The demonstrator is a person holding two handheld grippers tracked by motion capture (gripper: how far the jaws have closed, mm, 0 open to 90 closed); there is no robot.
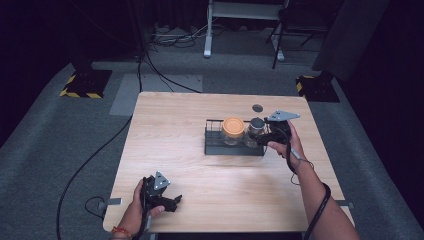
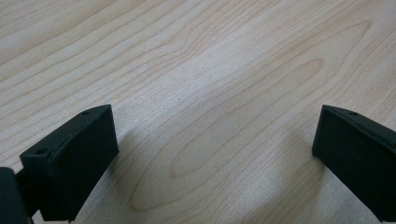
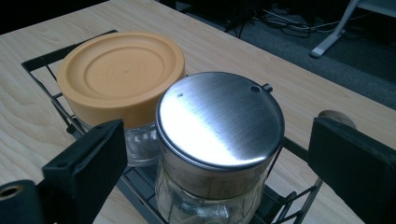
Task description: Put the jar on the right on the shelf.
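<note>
The right gripper point(image 3: 215, 172) stands wide apart around the glass jar with the brushed steel lid point(image 3: 219, 119), one jaw on each side and neither pad pressing on the glass; it has hold of nothing. The jar sits in the black wire rack point(image 3: 42, 60), directly between the jaws, and the glass jar with the orange plastic lid point(image 3: 122, 77) stands just beyond the gripper's left jaw, touching or nearly touching the steel-lidded one.

The main risk, as I judge it, lies in drawing the gripper back. The left jaw sits in the narrow space beside the orange-lidded jar, so a pull that drifts sideways could knock that jar or drag the steel-lidded one against it. The right jaw hangs close to the rack's wire end, and a low retreat could catch a wire and shift the whole rack across the pale wooden surface point(image 1: 170, 150). A straight lift clear of both lids looks safest.

The left gripper point(image 2: 215, 154) rests low over bare surface near the person's edge, jaws spread wide and empty, well apart from the rack.
</note>
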